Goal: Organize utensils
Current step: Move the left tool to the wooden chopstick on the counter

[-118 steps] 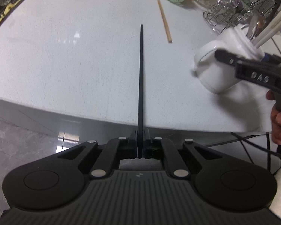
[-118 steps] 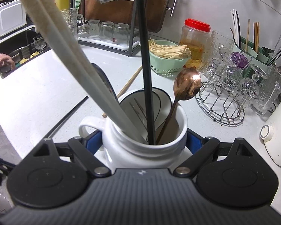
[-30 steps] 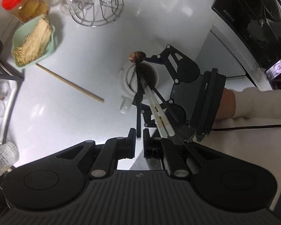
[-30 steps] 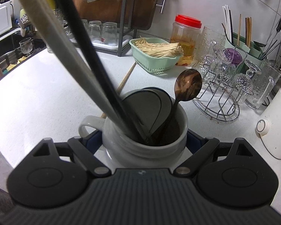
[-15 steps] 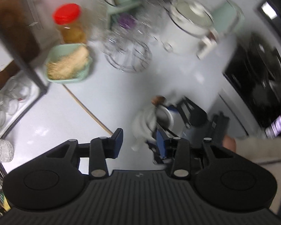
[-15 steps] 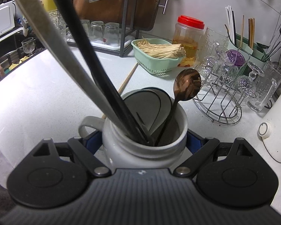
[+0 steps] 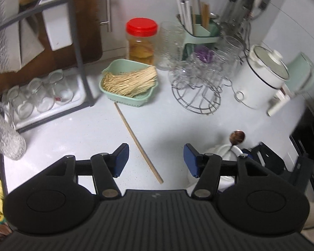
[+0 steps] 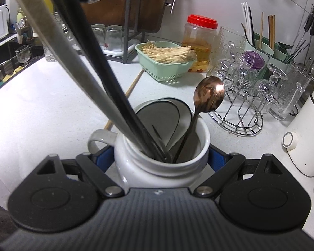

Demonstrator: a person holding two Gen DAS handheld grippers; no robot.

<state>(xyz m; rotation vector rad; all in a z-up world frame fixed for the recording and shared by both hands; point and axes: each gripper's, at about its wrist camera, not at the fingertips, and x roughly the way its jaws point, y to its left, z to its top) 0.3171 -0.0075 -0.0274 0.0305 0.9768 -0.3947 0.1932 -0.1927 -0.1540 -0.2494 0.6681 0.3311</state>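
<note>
**Grippers and utensil mug**

While its jaws are opening, the left gripper (image 7: 156, 160) holds nothing, above a wooden chopstick (image 7: 138, 143) on the counter (image 7: 73, 131). Right gripper (image 8: 161, 156): pinching the white mug (image 8: 157, 167) holding chopsticks (image 8: 98, 73) and a copper spoon (image 8: 209, 96).

Counter (image 7: 77, 133) bare left of wooden chopstick (image 7: 138, 141). Back blocked: green basket (image 7: 127, 98), wire glass rack (image 7: 196, 98), red-lidded jar (image 7: 141, 41). Mug (image 8: 157, 167) mouth crowded by utensils.
</note>
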